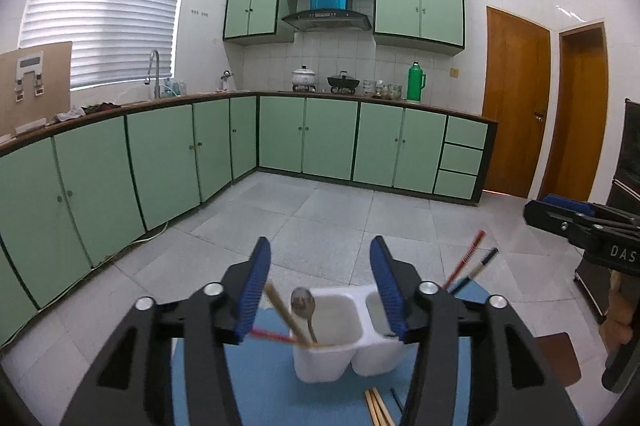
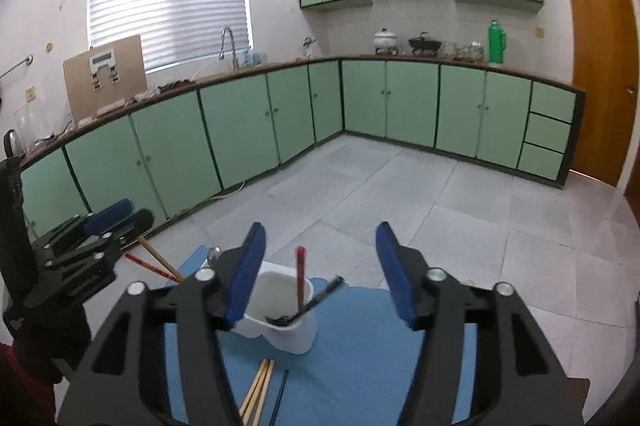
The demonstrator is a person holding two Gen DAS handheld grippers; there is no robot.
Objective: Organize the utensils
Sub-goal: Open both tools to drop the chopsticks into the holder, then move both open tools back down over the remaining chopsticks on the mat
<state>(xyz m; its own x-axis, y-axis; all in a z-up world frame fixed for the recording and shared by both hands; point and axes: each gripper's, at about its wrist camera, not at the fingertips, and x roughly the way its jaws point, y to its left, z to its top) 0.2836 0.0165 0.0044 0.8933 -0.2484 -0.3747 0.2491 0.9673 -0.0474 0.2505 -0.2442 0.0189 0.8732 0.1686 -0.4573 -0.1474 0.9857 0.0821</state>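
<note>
A white two-compartment holder [image 1: 340, 350] stands on a blue mat [image 1: 260, 378]. Its left compartment holds a metal spoon [image 1: 303, 302], a tan chopstick [image 1: 286, 314] and a red chopstick [image 1: 272, 336]. Red and dark chopsticks [image 1: 470, 262] stick up from its right side. Loose tan chopsticks [image 1: 378, 408] lie on the mat in front. My left gripper [image 1: 318, 286] is open and empty, above the holder. In the right wrist view the holder [image 2: 280, 310] holds a red chopstick [image 2: 300, 278] and a dark one [image 2: 320, 296]; loose chopsticks [image 2: 258, 392] lie before it. My right gripper [image 2: 320, 266] is open and empty.
Green kitchen cabinets [image 1: 160, 162] run along the left and far walls. The right gripper's body [image 1: 580, 230] shows at the right edge of the left view. The left gripper's body [image 2: 80, 246] shows at the left of the right view. A wooden door [image 1: 514, 102] stands at right.
</note>
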